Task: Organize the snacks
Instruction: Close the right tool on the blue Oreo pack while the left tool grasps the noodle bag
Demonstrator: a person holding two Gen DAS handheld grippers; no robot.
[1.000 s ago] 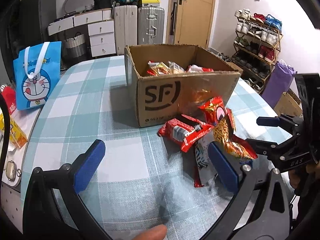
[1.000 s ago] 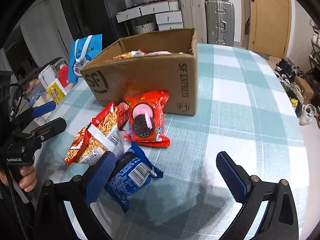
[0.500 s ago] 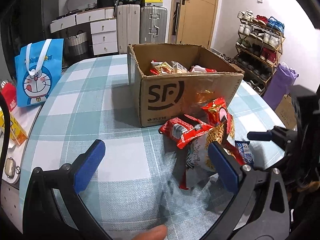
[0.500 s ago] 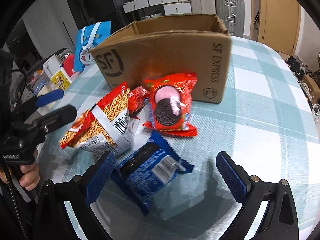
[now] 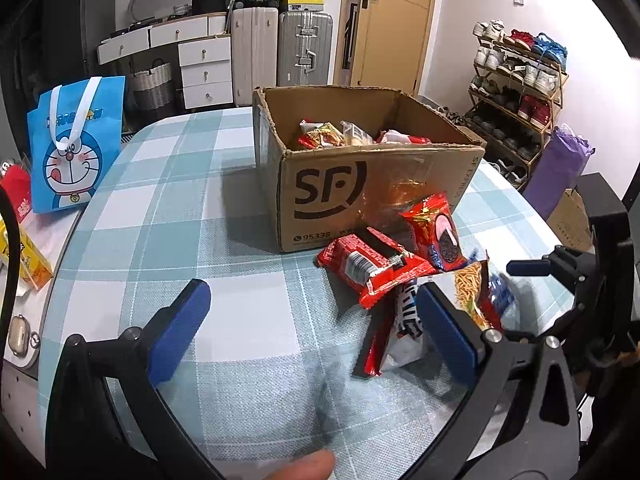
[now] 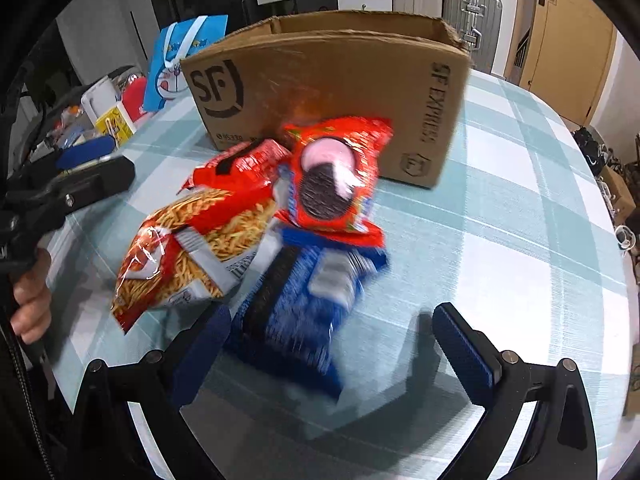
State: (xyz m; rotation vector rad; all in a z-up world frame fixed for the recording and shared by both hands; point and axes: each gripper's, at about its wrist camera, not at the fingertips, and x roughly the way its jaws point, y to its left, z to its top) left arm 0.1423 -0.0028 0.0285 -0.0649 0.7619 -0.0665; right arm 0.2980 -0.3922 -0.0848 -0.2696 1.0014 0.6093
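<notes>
Fingers of the right gripper [image 6: 332, 344] spread wide around the blue packet [image 6: 304, 300]; left gripper [image 5: 316, 328] wide, empty. Step: pickup approach. Next: close, lift into box [image 6: 340, 80].

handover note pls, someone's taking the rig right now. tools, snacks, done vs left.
Left tool: open, empty, over the table.
Right tool: open, empty, closest to the blue cookie pack.
SF box: some snacks already inside.
Left outside, piled against its front: blue cookie pack, red cookie pack, noodle-snack bag, red wafer pack.
</notes>
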